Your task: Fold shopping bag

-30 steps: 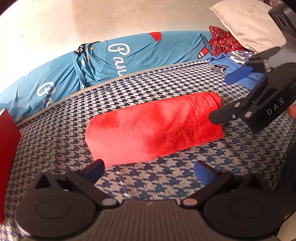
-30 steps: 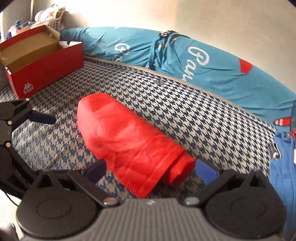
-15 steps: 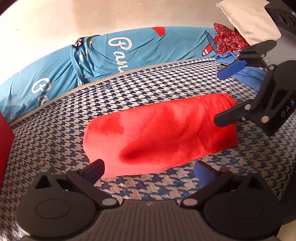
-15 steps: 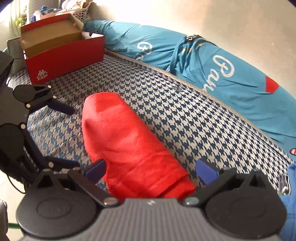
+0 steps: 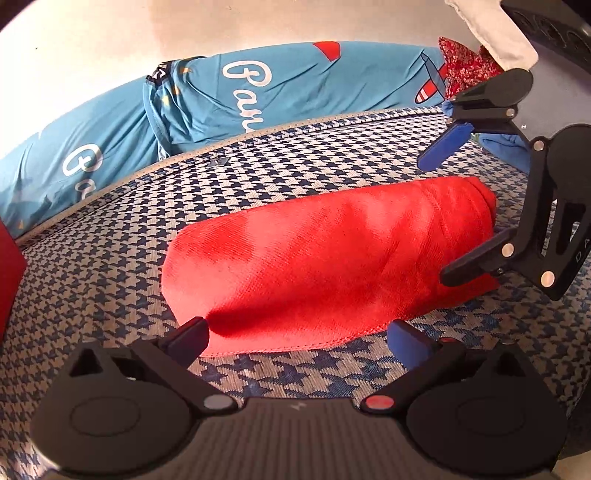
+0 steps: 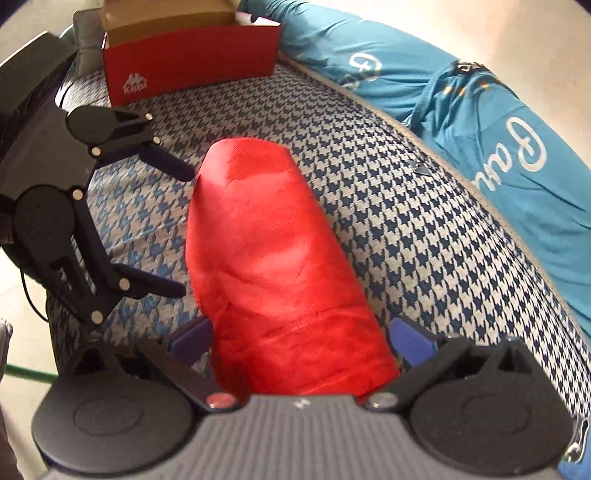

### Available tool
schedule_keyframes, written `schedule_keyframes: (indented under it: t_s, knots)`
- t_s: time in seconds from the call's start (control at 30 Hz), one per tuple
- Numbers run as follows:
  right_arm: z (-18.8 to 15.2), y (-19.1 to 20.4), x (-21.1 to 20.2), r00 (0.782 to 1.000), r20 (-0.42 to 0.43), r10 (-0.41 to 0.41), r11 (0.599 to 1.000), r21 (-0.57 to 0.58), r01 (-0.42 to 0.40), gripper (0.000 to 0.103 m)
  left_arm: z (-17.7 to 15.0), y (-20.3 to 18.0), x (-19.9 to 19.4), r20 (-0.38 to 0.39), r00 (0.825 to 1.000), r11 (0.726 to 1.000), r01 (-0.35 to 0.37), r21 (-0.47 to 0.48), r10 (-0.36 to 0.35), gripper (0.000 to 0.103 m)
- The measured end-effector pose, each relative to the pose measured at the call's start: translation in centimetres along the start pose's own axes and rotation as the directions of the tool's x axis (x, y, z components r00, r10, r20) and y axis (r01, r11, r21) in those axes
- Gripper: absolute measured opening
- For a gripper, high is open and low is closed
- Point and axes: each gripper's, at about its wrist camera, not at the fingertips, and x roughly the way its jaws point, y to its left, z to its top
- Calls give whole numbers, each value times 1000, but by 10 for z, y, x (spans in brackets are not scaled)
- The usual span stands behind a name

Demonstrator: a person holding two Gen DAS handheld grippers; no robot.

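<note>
The red shopping bag [image 5: 325, 258] lies folded into a long flat strip on the houndstooth mattress [image 5: 110, 280]. My left gripper [image 5: 299, 338] is open at the bag's near long hem, and its fingertips reach that hem. In the right wrist view the bag [image 6: 266, 251] runs away from me. My right gripper [image 6: 301, 338] is open and straddles its near short end, with cloth between the fingers. From the left wrist view the right gripper [image 5: 432, 221] shows at the bag's right end. The left gripper [image 6: 184, 230] appears beside the bag's left edge.
Blue printed bolsters [image 5: 258, 99] line the far edge of the mattress. A red open shoe box [image 6: 192, 62] stands at the far left corner. A red patterned cloth [image 5: 465, 70], a white pillow [image 5: 491, 33] and a blue garment [image 5: 506, 151] lie past the bag's right end.
Both grippers have moved in on the bag. The right one has slid over the short end so the cloth now sits between its fingers. Both stay open.
</note>
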Motion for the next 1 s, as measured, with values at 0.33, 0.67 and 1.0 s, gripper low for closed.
schedule_keyframes:
  t_s: [0.33,0.67,1.0]
  knots:
    - [-4,-6,16,999,-26,27,1000,5,-26,103,2,2,12,-15,1000,1000,-17,-22,17,103]
    - [-11,-7,27,999,-13,43,997,57,-42,100,2,2,21,-25,999,999,-24,-27,23,103]
    - [-18,-15,32,997,16,76,983,164,-78,83,5,6,26,-22,1000,999,-4,-52,3,103]
